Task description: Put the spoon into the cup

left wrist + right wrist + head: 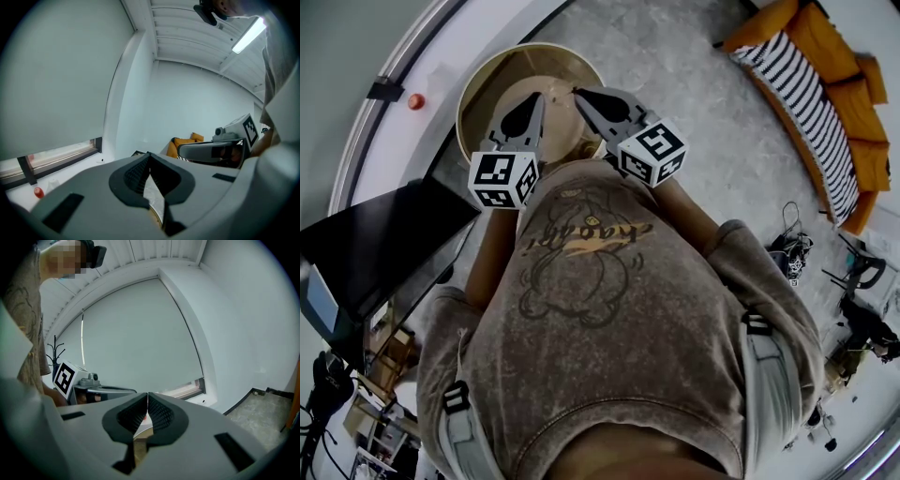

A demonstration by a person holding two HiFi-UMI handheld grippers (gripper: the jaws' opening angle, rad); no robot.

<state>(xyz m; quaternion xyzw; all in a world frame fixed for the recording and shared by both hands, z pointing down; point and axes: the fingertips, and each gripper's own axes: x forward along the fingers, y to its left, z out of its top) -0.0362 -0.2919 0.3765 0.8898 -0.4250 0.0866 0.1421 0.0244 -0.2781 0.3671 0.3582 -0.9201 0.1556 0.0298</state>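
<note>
Left claw (pixel 532 101) shut, empty. Right claw (pixel 581 94) shut, empty. Both side by side, tips over round tabletop (pixel 558 66), pointing ahead. Spoon, cup: in no view, so bearing, long axis, nearer hand can't be judged.

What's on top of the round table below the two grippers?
Only bare tan tabletop shows on the round table. The left gripper, right gripper and the person's shirt cover its near part; whatever lies there is hidden.

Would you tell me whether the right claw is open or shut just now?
Shut: the right claw shows its tips touching in the right gripper view, with nothing held between them.
</note>
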